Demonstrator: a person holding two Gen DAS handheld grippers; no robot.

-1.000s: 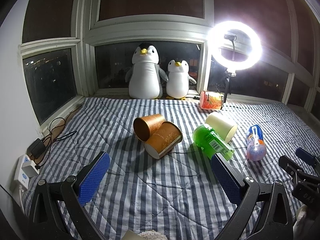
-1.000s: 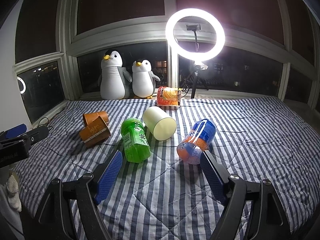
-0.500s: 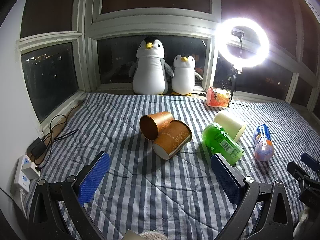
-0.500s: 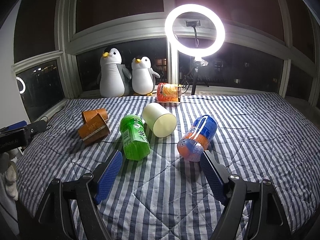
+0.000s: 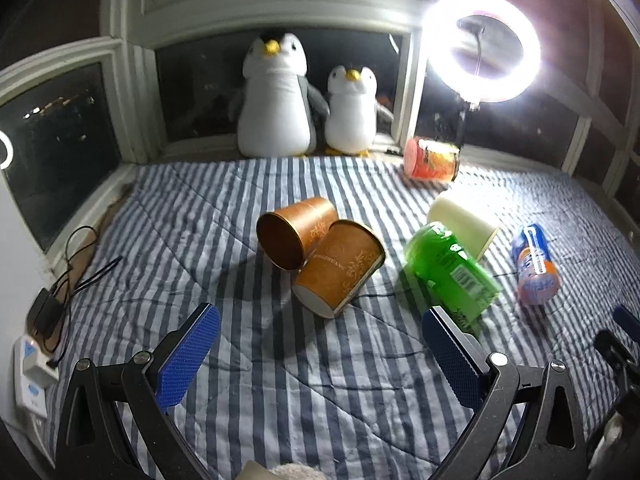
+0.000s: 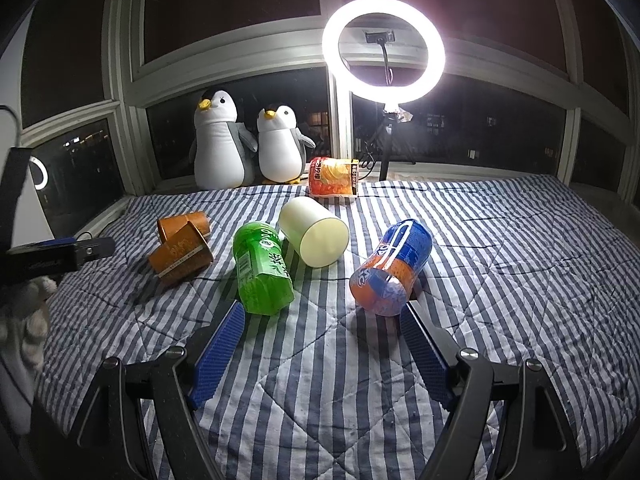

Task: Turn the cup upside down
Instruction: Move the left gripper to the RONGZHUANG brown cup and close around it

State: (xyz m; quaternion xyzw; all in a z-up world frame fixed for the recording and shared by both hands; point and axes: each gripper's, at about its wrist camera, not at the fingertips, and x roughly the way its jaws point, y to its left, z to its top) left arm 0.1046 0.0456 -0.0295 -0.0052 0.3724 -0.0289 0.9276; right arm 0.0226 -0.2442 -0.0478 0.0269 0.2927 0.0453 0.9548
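Observation:
Two brown paper cups lie on their sides on the striped quilt, touching: the far cup [image 5: 298, 232] shows its open mouth, the near cup [image 5: 340, 266] shows its white base. They also show in the right wrist view, far cup [image 6: 184, 224] and near cup [image 6: 180, 256]. A cream cup [image 6: 314, 230] lies on its side, base toward me. My left gripper [image 5: 320, 332] is open and empty, just short of the near brown cup. My right gripper [image 6: 322, 334] is open and empty, between the green bottle and the blue-orange bottle.
A green bottle [image 6: 262, 270] and a blue-orange soda bottle [image 6: 390, 268] lie on the quilt [image 6: 520, 280]. An orange snack bag [image 6: 334, 178], two plush penguins [image 6: 224, 144] and a ring light [image 6: 384, 50] stand by the window. A power strip [image 5: 30, 380] with cables lies far left.
My left gripper has moved forward toward the brown cups, which look larger and nearer. My right gripper has edged forward toward the bottles. Nothing on the quilt has moved.

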